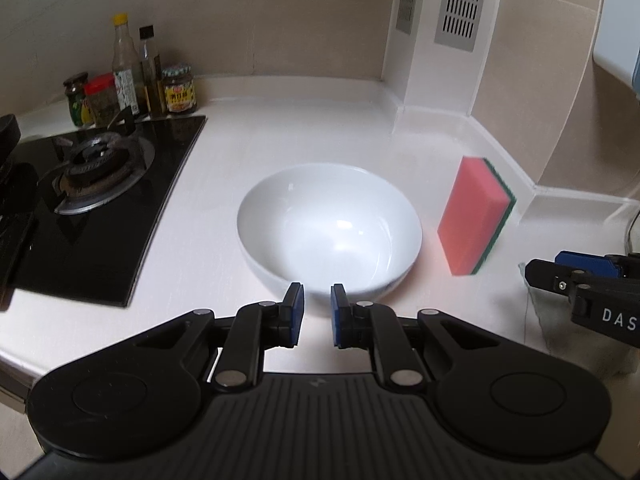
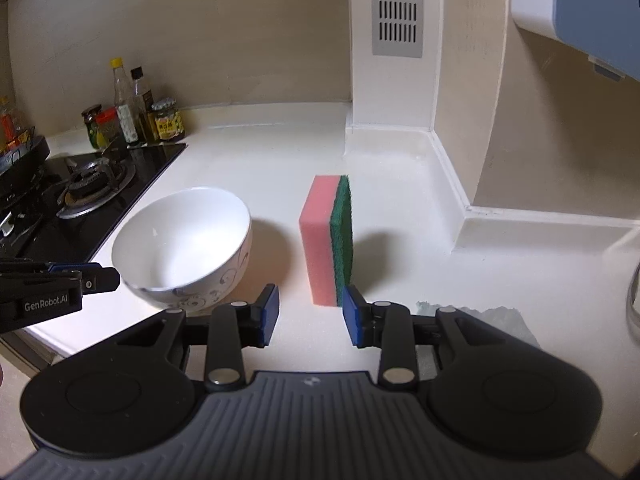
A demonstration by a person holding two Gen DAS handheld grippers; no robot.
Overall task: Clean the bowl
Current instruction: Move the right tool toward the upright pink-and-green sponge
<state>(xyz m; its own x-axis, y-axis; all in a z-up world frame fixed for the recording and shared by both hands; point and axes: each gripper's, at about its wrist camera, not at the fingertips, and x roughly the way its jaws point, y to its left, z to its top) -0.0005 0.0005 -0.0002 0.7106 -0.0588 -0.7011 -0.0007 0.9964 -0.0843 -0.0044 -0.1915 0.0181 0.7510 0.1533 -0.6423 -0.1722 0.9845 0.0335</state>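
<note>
A white bowl (image 1: 330, 226) (image 2: 184, 244) with a dark floral pattern outside stands upright and empty on the white counter. A pink sponge with a green scouring side (image 1: 476, 216) (image 2: 329, 240) stands on its edge to the bowl's right. My left gripper (image 1: 317, 294) is open just in front of the bowl's near rim, with nothing between its blue pads. My right gripper (image 2: 310, 298) is open just short of the sponge's near end, holding nothing. Each gripper also shows at the edge of the other wrist view: right gripper (image 1: 588, 280), left gripper (image 2: 60, 284).
A black gas hob with a burner (image 1: 92, 168) (image 2: 92, 184) lies left of the bowl. Several condiment bottles and jars (image 1: 132, 84) (image 2: 136, 116) stand behind it. A white column with a vent grille (image 2: 396, 40) rises at the back. A grey rag (image 2: 488, 316) lies at right.
</note>
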